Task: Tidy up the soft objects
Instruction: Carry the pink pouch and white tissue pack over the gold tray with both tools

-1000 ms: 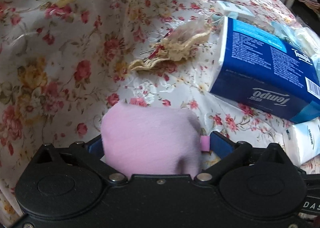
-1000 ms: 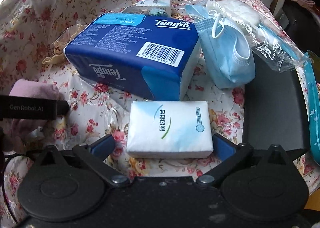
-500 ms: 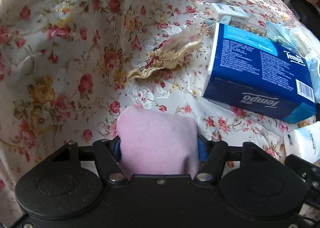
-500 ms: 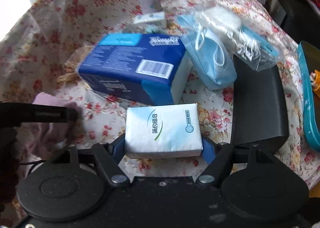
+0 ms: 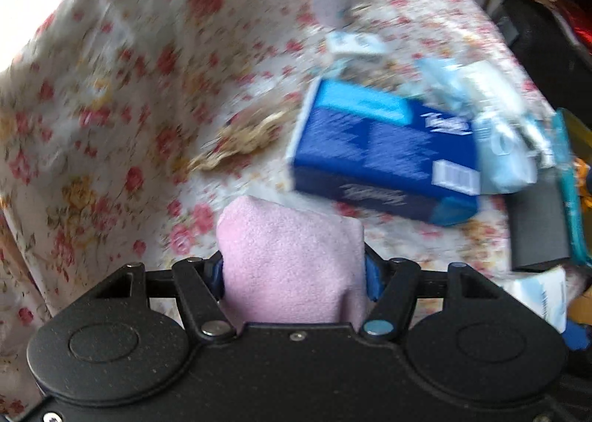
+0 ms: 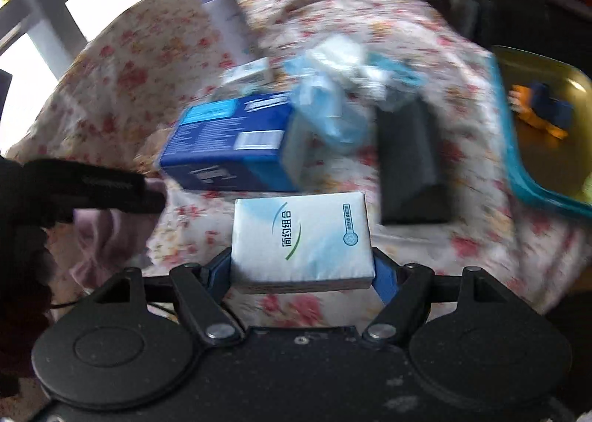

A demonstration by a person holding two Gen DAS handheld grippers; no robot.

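Note:
My left gripper is shut on a folded pink cloth, held above the floral tablecloth. In the right wrist view my right gripper is shut on a white pack of tissues, lifted off the table. The left gripper with the pink cloth also shows at the left of that view. A blue Tempo tissue pack lies on the cloth ahead, with a bag of blue face masks beside it.
A black box lies right of the blue pack. A teal-rimmed tray holding an orange and blue toy is at the far right. A purple-capped bottle and a small white box stand at the back. A beige crocheted piece lies mid-table.
Both grippers closed on their objects, the left on the pink cloth and the right on the white tissue pack, and both rose away from the table; the right one rolled.

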